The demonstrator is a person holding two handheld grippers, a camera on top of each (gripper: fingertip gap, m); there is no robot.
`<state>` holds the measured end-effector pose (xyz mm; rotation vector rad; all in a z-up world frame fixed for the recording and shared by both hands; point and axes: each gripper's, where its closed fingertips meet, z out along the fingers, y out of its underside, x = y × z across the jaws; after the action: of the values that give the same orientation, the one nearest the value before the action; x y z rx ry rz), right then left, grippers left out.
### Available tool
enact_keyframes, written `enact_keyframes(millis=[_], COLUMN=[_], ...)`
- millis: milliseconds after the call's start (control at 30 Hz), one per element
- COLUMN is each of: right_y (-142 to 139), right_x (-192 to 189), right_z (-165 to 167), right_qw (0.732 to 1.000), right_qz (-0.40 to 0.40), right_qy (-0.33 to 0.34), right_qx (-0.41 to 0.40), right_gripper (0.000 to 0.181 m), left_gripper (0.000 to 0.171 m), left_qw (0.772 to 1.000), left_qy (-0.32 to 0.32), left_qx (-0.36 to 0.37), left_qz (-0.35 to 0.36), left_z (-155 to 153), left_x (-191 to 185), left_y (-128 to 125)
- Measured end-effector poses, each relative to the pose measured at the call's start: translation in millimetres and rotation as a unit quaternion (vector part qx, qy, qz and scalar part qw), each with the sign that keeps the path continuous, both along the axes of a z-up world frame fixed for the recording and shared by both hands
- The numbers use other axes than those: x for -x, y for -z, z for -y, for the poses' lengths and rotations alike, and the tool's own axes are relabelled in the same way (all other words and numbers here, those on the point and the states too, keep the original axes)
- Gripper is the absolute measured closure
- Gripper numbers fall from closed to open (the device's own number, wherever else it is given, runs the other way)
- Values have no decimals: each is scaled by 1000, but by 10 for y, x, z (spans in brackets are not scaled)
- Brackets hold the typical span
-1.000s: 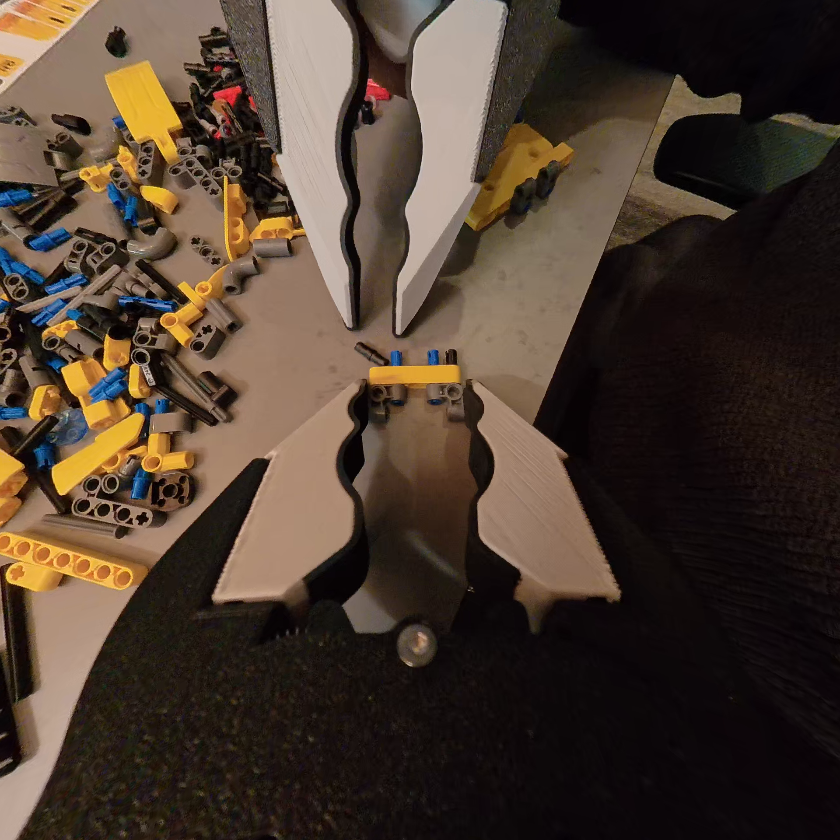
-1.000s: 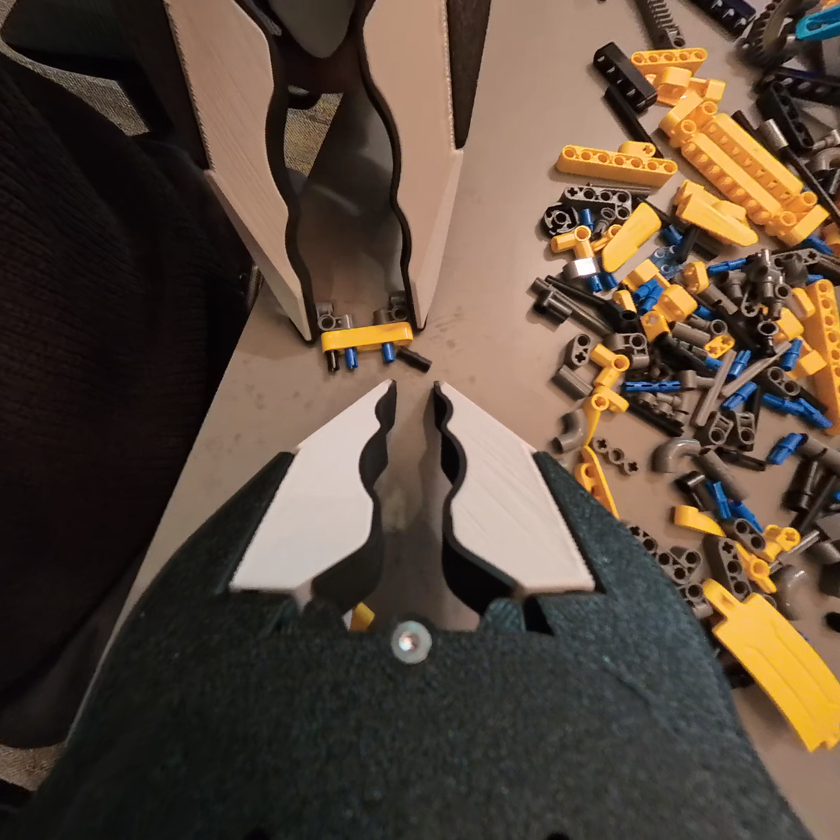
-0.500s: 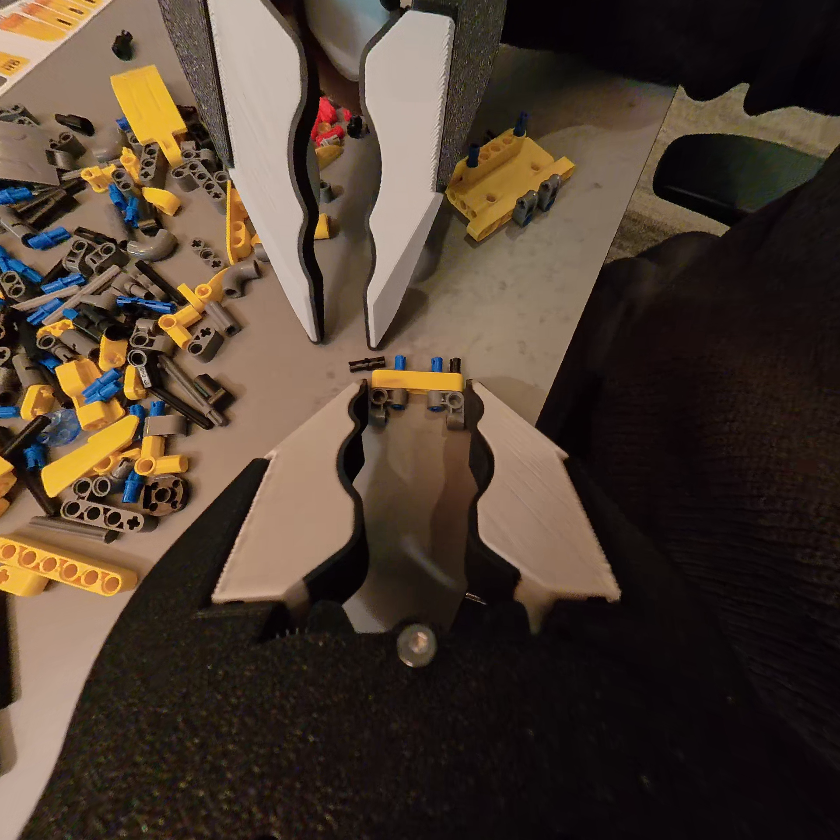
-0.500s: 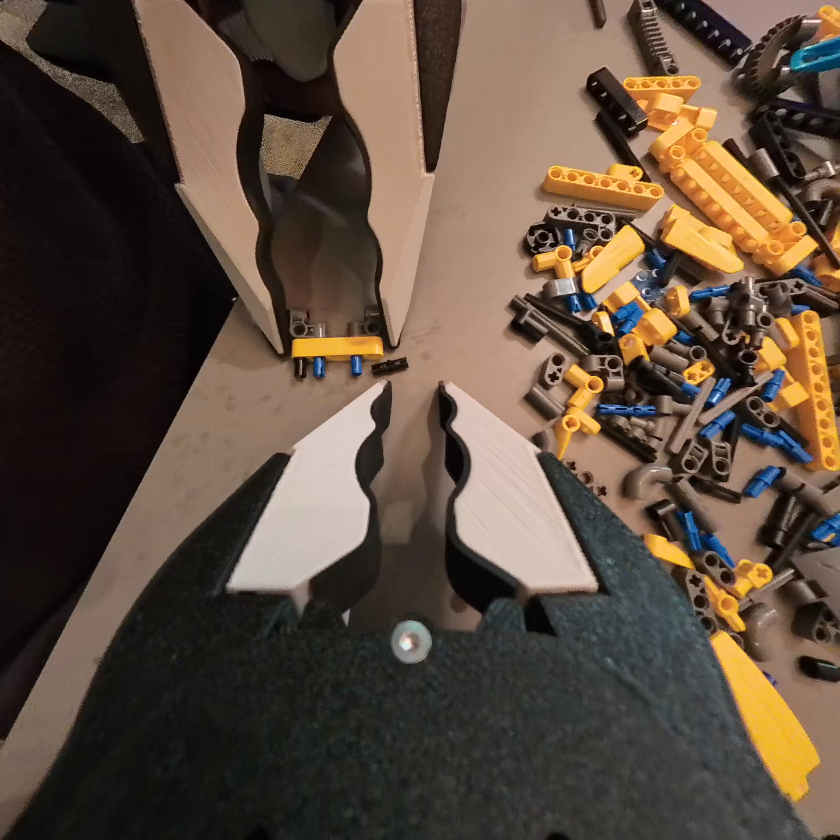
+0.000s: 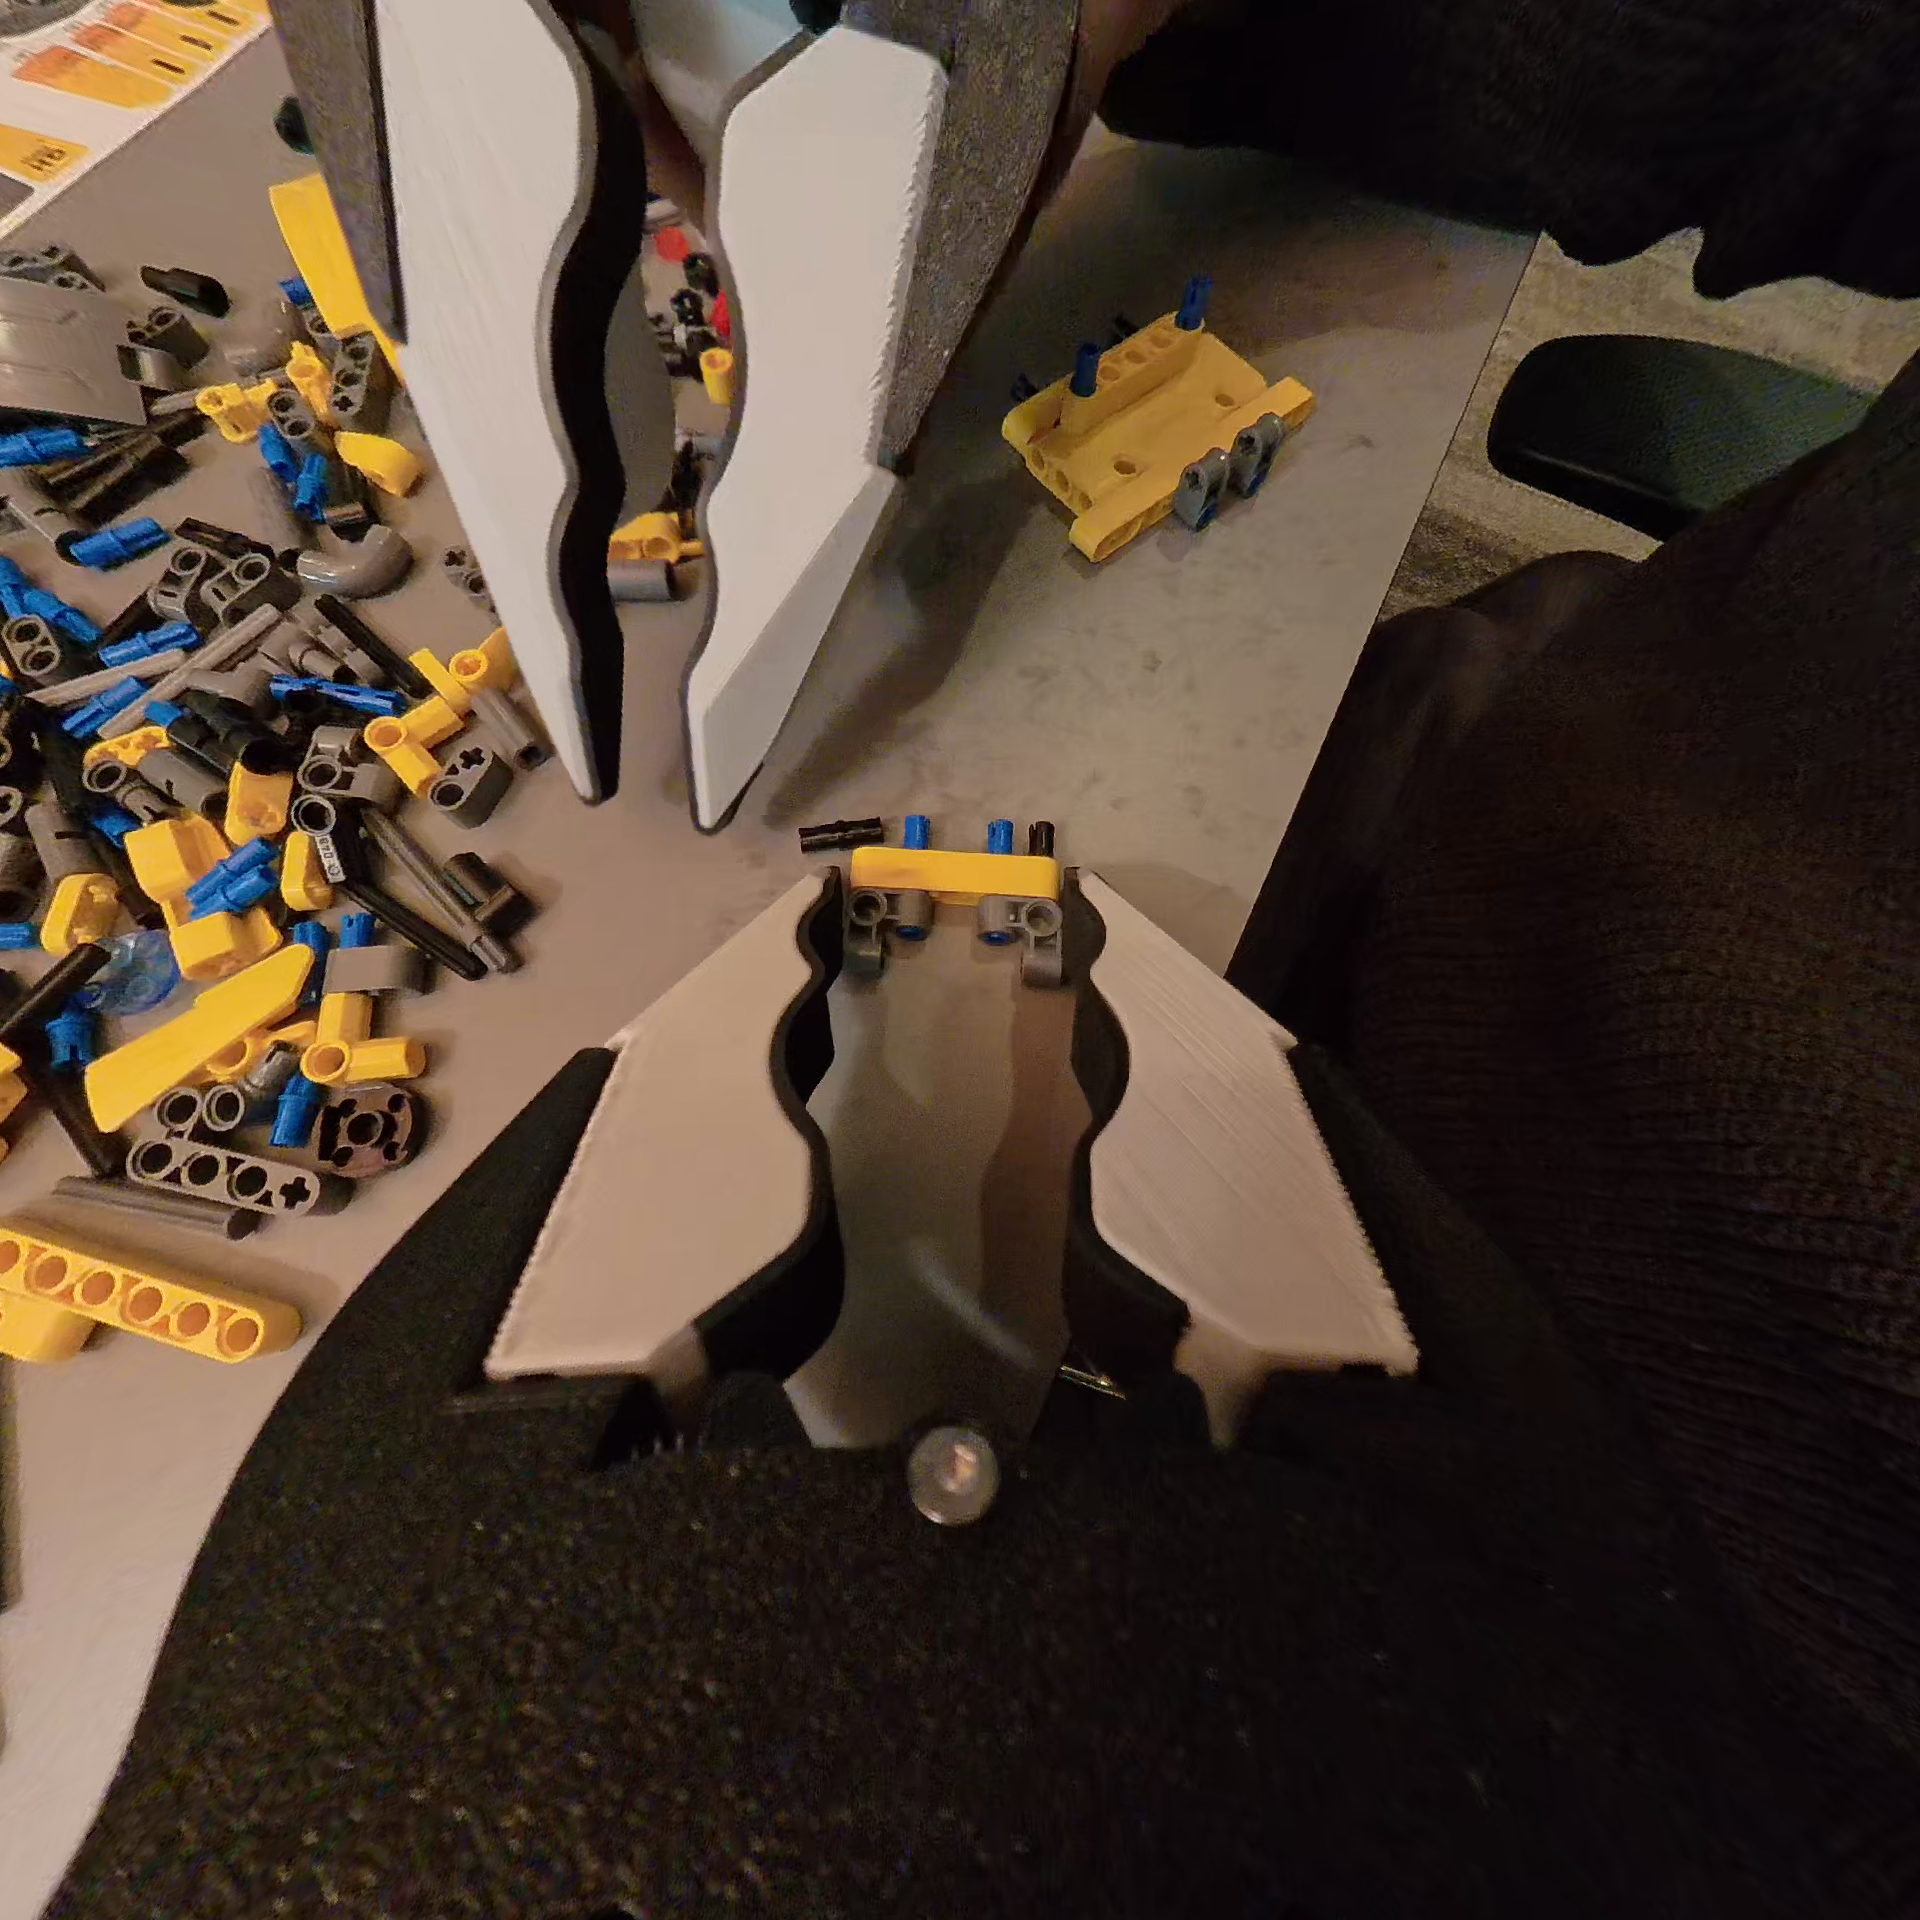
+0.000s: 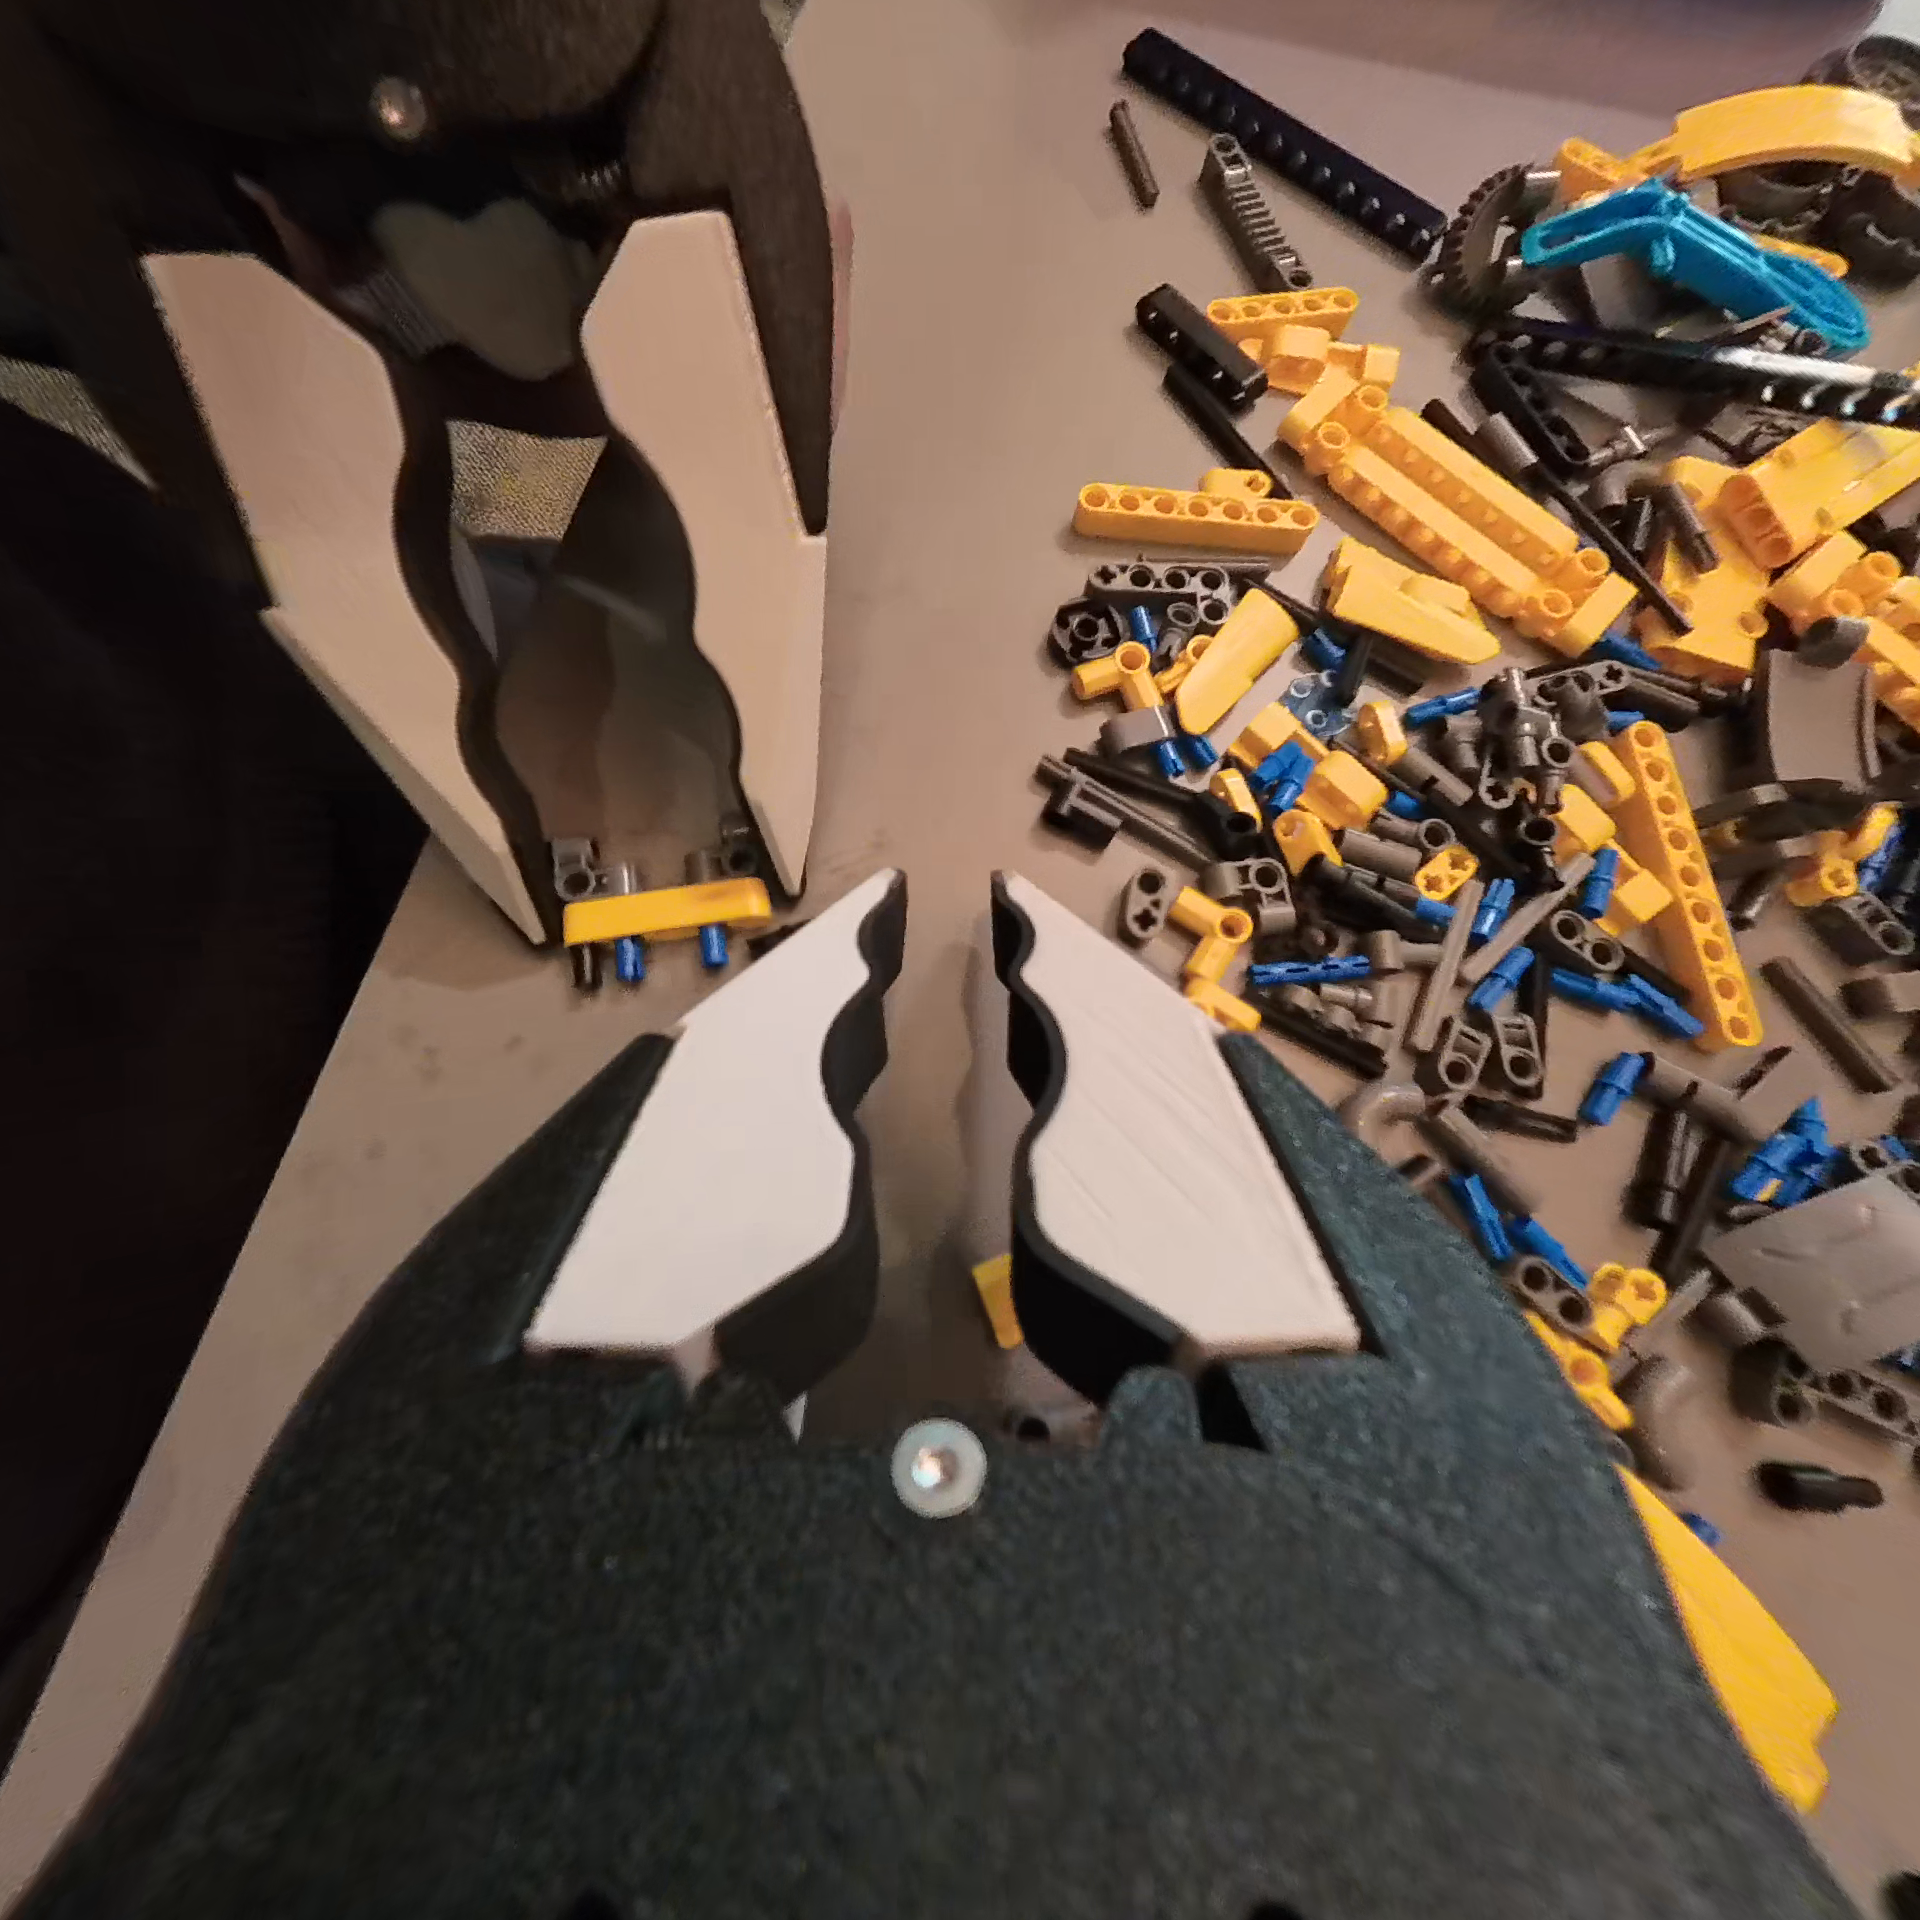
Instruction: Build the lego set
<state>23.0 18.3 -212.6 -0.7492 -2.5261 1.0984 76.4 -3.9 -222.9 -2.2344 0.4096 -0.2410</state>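
Note:
My left gripper (image 5: 956, 894) is shut on a small assembly (image 5: 954, 871): a short yellow beam with blue pins, a black pin and two grey connectors. It holds the assembly low over the grey table (image 5: 1091, 665), near the table edge. A loose black pin (image 5: 842, 831) lies just left of the assembly. My right gripper (image 6: 945, 888) is open by a narrow gap and empty. Its tips (image 5: 657, 805) hang close to the pin and point at the left gripper (image 6: 665, 904), where the assembly (image 6: 665, 912) also shows.
A wide pile of yellow, grey, black and blue building pieces (image 5: 208, 790) covers the table beside the grippers and shows in the right wrist view (image 6: 1455, 831). A larger yellow sub-assembly (image 5: 1153, 436) lies apart. An instruction sheet (image 5: 94, 83) is at the far corner. A dark-clothed person (image 5: 1610, 1039) sits at the table edge.
My right gripper has shifted sideways toward the pile and come closer to the left gripper, uncovering the larger yellow sub-assembly. The loose black pin now lies level. The left gripper keeps its hold.

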Motion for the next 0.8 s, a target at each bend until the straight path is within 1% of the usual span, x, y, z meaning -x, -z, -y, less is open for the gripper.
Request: enact_keyframes(millis=[200, 433, 633, 800], right_y=[106, 111, 111, 84], right_x=[-57, -158, -249, -241], right_z=[85, -21, -95, -140], right_qw=[999, 999, 998, 999], right_qz=[29, 47, 51, 47], right_qy=[-11, -14, -20, 1], right_qx=[-11, -12, -26, -23], right_gripper=[165, 164, 164, 164], left_gripper=[130, 130, 130, 130], left_qw=[1000, 1000, 1000, 1000], left_qy=[0, -1, -2, -2], left_qx=[0, 3, 2, 2], left_qz=[4, 23, 19, 20], left_z=[0, -2, -3, -4], left_x=[-1, -1, 0, 0], left_y=[-2, -12, -10, -11])
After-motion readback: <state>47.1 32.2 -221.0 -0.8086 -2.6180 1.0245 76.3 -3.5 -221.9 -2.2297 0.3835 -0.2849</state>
